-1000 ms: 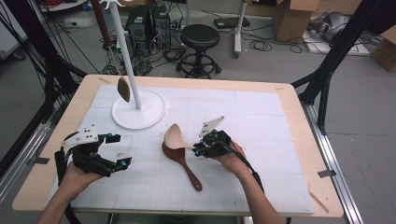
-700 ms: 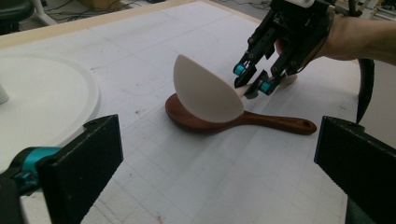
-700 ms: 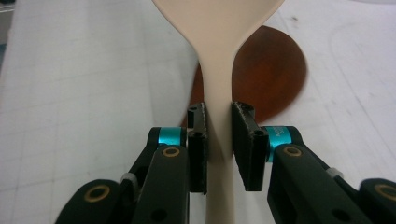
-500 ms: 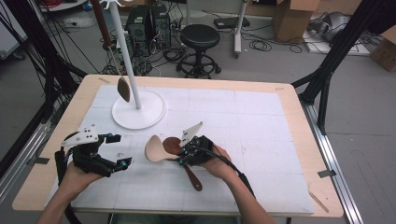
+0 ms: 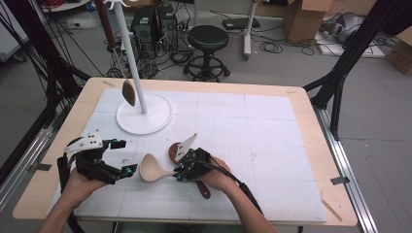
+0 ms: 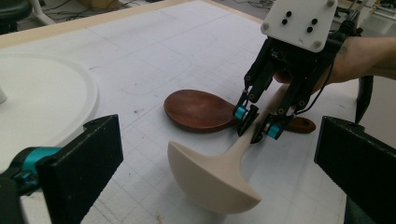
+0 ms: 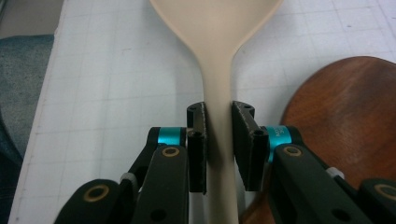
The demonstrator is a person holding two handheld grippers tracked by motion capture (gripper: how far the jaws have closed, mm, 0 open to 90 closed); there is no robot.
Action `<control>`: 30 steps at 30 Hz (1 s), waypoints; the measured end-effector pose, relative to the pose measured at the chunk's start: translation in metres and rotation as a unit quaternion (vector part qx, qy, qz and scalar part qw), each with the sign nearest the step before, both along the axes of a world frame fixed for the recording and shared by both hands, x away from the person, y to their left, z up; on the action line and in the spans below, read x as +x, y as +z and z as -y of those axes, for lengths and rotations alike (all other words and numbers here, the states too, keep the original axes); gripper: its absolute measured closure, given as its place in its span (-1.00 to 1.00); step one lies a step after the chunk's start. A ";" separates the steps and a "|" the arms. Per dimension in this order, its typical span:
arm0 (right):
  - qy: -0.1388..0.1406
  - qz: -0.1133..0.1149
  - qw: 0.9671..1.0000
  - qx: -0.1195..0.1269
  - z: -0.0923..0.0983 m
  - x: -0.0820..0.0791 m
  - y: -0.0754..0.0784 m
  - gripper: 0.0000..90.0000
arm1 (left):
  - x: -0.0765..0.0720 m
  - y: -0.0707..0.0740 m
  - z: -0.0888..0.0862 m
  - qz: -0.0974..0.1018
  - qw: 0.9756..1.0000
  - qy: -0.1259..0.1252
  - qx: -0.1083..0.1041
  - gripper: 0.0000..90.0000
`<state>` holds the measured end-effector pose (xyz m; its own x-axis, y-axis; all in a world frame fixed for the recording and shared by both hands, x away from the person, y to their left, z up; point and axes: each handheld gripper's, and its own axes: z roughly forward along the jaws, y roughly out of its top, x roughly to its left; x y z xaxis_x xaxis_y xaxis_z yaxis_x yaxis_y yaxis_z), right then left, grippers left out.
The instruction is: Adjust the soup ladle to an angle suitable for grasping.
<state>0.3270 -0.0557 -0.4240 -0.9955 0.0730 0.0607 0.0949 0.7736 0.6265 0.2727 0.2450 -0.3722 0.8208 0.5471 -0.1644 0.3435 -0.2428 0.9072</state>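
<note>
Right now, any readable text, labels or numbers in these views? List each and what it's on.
None can be read.
Small print on the teal collar of the right gripper, which holds the pale spoon: too small and blurred to read.
Cardboard boxes on the floor: no legible markings.

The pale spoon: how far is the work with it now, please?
Done: a dark spoon already hangs by the white stand. In hand: the right gripper clamps the pale spoon by its handle, bowl toward the open left gripper. Left: probably passing or hanging it, and the brown spoon lying on the table.
</note>
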 end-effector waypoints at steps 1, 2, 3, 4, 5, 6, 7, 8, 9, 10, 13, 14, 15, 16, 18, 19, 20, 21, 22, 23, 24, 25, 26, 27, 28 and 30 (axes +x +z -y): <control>0.001 -0.002 1.000 0.000 -0.001 -0.001 -0.001 0.71 | 0.000 0.000 0.000 0.000 1.000 -0.001 0.000 -0.96; 0.000 -0.005 1.000 -0.002 -0.001 -0.001 -0.002 0.71 | 0.000 0.000 0.000 0.001 1.000 -0.001 0.001 -0.96; 0.001 -0.003 1.000 -0.006 -0.002 -0.001 -0.002 0.71 | 0.000 0.000 0.001 0.000 1.000 -0.001 0.000 -0.96; 0.000 -0.003 1.000 -0.007 -0.003 -0.002 -0.004 0.71 | 0.000 0.000 0.001 0.000 1.000 -0.001 0.000 -0.96; 0.000 -0.003 1.000 -0.007 -0.003 -0.002 -0.004 0.70 | 0.000 0.000 0.001 0.000 1.000 -0.002 0.000 -0.96; 0.001 -0.001 1.000 -0.007 -0.003 -0.002 -0.004 0.70 | 0.000 0.000 0.001 -0.001 1.000 -0.002 0.001 -0.96; 0.001 -0.002 1.000 -0.006 -0.003 -0.002 -0.004 0.69 | 0.000 0.000 0.001 -0.001 1.000 -0.002 0.001 -0.96; 0.001 0.000 1.000 -0.009 -0.003 -0.002 -0.003 0.68 | 0.000 0.000 0.001 0.000 1.000 -0.002 0.001 -0.96; 0.001 0.001 1.000 -0.009 -0.003 -0.002 -0.003 0.68 | 0.000 -0.001 0.002 -0.001 1.000 -0.003 0.000 -0.96; 0.001 0.000 1.000 -0.008 -0.003 -0.002 -0.003 0.65 | 0.000 -0.001 0.002 -0.001 1.000 -0.004 0.001 -0.96; -0.006 -0.002 1.000 -0.006 -0.001 -0.002 -0.002 0.53 | 0.000 0.000 0.001 -0.001 1.000 -0.003 0.000 -0.96; -0.005 -0.002 1.000 -0.005 0.001 -0.002 -0.001 0.51 | 0.000 0.000 0.001 -0.001 1.000 -0.004 0.000 -0.96; -0.007 -0.005 1.000 -0.001 0.002 -0.002 0.001 0.48 | 0.000 0.000 0.001 -0.001 1.000 -0.004 0.000 -0.96; -0.009 -0.002 1.000 0.003 0.003 -0.002 0.002 0.46 | 0.000 0.000 0.001 -0.001 1.000 -0.005 0.001 -0.96; -0.013 -0.002 1.000 0.010 0.007 -0.003 0.006 0.44 | 0.000 0.000 0.001 -0.002 1.000 -0.006 0.001 -0.96; -0.016 -0.001 1.000 0.012 0.009 -0.003 0.008 0.42 | 0.000 0.000 0.001 -0.002 1.000 -0.006 0.000 -0.96; -0.016 0.004 1.000 0.015 0.011 -0.003 0.009 0.39 | 0.000 0.000 0.001 -0.002 1.000 -0.006 0.000 -0.96; -0.020 0.006 1.000 0.018 0.014 -0.004 0.010 0.38 | -0.001 0.000 0.001 -0.001 1.000 -0.006 0.000 -0.96; -0.023 0.007 1.000 0.021 0.017 -0.004 0.011 0.36 | -0.001 0.000 0.001 -0.001 1.000 -0.007 0.000 -0.96; -0.024 0.011 0.999 0.024 0.021 -0.005 0.012 0.36 | -0.001 0.000 0.001 -0.001 1.000 -0.007 0.000 -0.96; -0.026 0.010 0.999 0.026 0.025 -0.006 0.011 0.35 | -0.001 0.000 0.001 -0.002 1.000 -0.008 -0.001 -0.96; -0.030 0.010 0.999 0.027 0.030 -0.006 0.011 0.34 | 0.000 0.000 0.001 -0.003 1.000 -0.008 0.000 -0.96; -0.033 0.011 0.999 0.029 0.034 -0.007 0.011 0.34 | 0.000 0.000 0.002 -0.003 1.000 -0.008 0.001 -0.96; -0.037 0.008 0.999 0.029 0.039 -0.008 0.011 0.33 | 0.000 -0.001 0.002 -0.004 1.000 -0.008 0.001 -0.96; -0.039 0.011 0.999 0.030 0.044 -0.008 0.011 0.31 | 0.000 -0.001 0.002 -0.004 1.000 -0.010 0.001 -0.96; -0.046 0.010 0.998 0.033 0.053 -0.009 0.011 0.30 | 0.000 -0.001 0.002 -0.004 1.000 -0.009 0.001 -0.96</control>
